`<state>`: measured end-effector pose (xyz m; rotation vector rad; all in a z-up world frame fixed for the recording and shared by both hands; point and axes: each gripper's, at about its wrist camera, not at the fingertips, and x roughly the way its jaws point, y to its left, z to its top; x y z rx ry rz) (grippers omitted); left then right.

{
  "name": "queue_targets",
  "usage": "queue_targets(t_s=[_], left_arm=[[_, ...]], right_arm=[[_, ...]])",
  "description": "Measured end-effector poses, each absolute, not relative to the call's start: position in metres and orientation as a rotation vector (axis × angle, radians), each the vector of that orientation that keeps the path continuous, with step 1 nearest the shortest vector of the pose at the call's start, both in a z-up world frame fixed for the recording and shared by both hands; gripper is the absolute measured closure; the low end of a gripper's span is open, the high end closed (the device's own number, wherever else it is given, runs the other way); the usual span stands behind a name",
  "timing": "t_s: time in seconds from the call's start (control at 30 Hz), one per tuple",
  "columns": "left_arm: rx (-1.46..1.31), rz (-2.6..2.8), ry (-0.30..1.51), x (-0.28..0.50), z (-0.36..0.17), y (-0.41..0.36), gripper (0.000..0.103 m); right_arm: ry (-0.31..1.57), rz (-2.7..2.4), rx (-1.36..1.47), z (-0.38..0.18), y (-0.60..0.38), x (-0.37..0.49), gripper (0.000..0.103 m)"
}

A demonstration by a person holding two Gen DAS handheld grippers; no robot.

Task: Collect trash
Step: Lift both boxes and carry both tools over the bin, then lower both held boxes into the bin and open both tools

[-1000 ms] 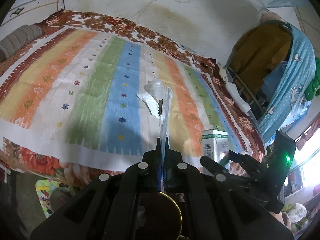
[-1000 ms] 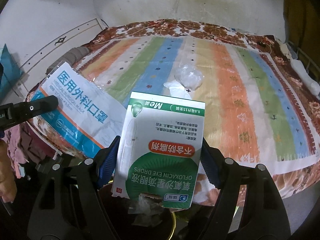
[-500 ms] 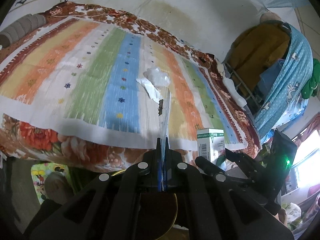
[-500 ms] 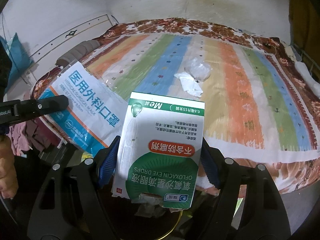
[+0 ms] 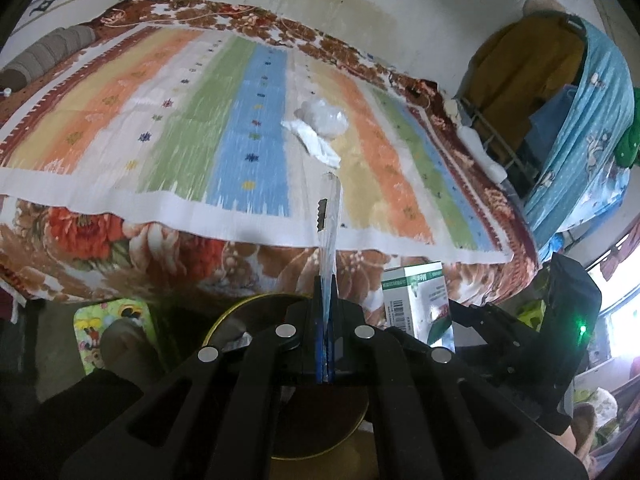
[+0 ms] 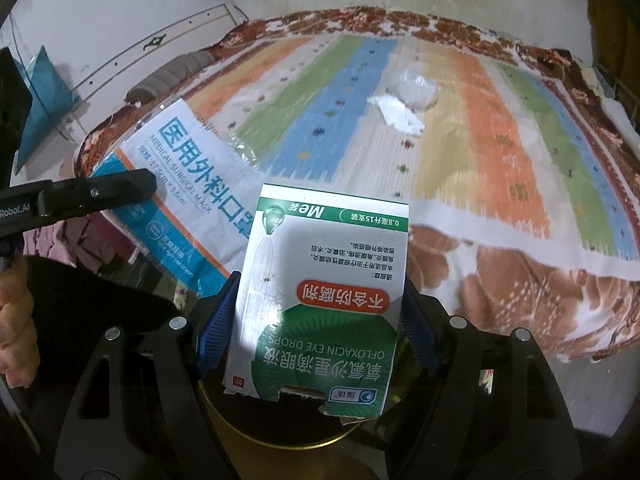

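My left gripper (image 5: 325, 320) is shut on a flat surgical mask wrapper (image 5: 329, 224), seen edge-on here and face-on in the right wrist view (image 6: 188, 200). My right gripper (image 6: 316, 320) is shut on a green and white eye drops box (image 6: 324, 292), which also shows in the left wrist view (image 5: 418, 304). Both are held over a round gold-rimmed bin (image 5: 356, 424), also seen below the box (image 6: 280, 436). A crumpled clear plastic piece (image 5: 326, 118) and a white tissue (image 5: 316, 144) lie on the striped bedspread (image 5: 160, 120).
The bed's floral side drape (image 5: 120, 240) hangs in front of me. Clothes and a blue curtain (image 5: 580, 128) hang at the right. A grey rolled pillow (image 5: 48, 50) lies at the bed's far left. A colourful mat (image 5: 108, 320) lies on the floor.
Both grippers have drawn back and down from the bed with their items. The bin rim now shows under both of them.
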<state>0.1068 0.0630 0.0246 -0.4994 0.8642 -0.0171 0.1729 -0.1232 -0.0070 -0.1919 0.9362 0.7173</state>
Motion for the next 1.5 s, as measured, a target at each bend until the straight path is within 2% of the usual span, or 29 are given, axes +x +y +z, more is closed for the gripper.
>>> queue_targets(t_s=[0.63, 1.4, 1.43, 1.5], left_arm=[[-0.474, 0.131, 1.027, 0.106, -0.016, 0.057, 0.103], [-0.595, 0.209, 1.227, 0.129, -0.076, 0.058, 0.103], [-0.605, 0.209, 1.224, 0.129, -0.076, 0.059, 0.101], [-0.633, 0.209, 1.212, 0.129, -0.076, 0.063, 0.080]], right_arm=[[1.103, 0.688, -0.219, -0.055, -0.116, 0.163, 0.033], [1.282, 0.609, -0.209, -0.107, -0.106, 0.189, 0.032], [1.284, 0.605, -0.206, -0.108, -0.106, 0.189, 0.031], [1.294, 0.604, -0.190, -0.109, -0.107, 0.190, 0.027]])
